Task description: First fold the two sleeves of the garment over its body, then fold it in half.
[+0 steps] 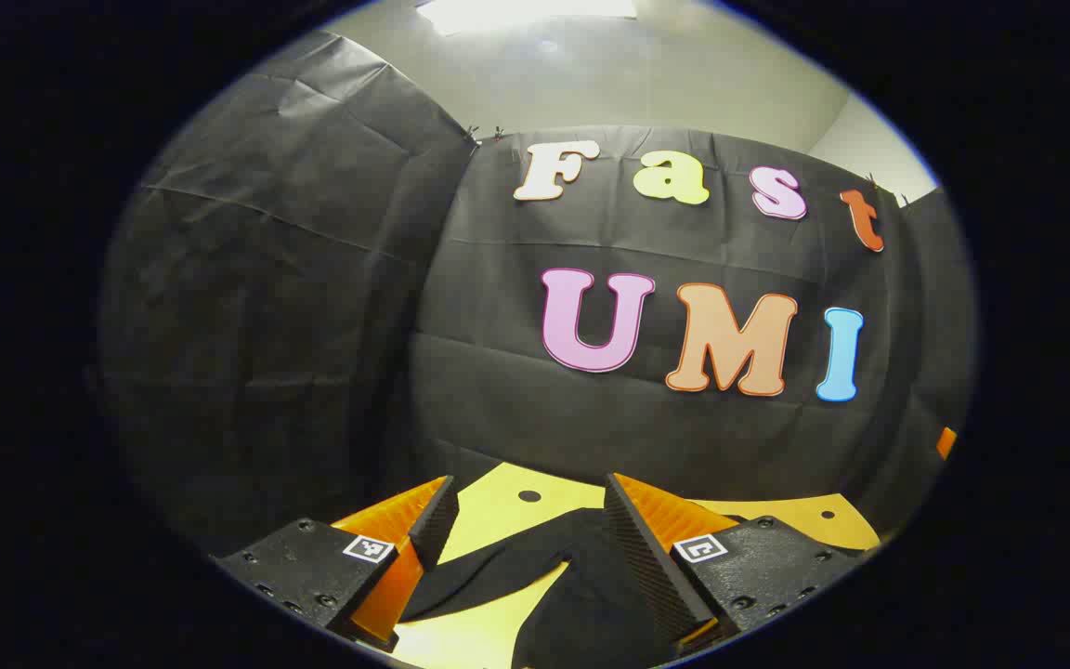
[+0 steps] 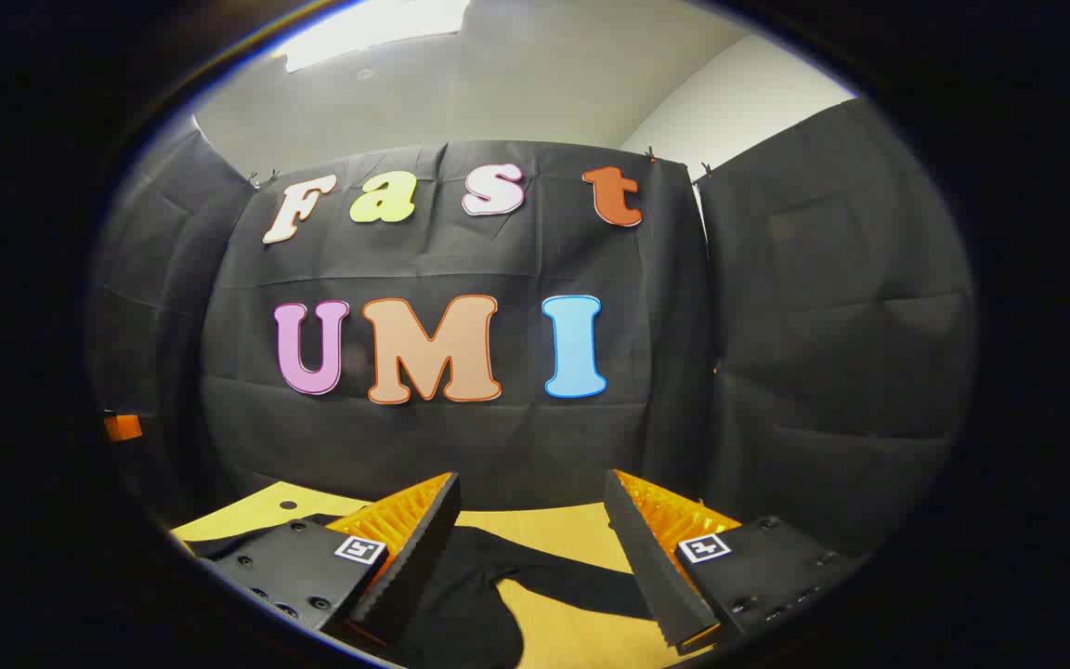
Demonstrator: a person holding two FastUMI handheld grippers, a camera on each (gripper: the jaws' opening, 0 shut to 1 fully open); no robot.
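A black garment [image 1: 581, 595] lies flat on a yellow table [image 1: 498, 506]. One sleeve stretches down to the left in the left gripper view. My left gripper [image 1: 526, 497] hovers above it, open, with nothing between its fingers. In the right gripper view the garment [image 2: 470, 595] spreads below, its other sleeve [image 2: 581, 581] running off to the right across the table [image 2: 554, 530]. My right gripper [image 2: 530, 492] is open above that sleeve and holds nothing.
Black cloth walls close the booth on the back and both sides. The table has small round holes [image 1: 529, 495] near its far edge. An orange object [image 2: 123, 426] shows at the left edge of the right gripper view.
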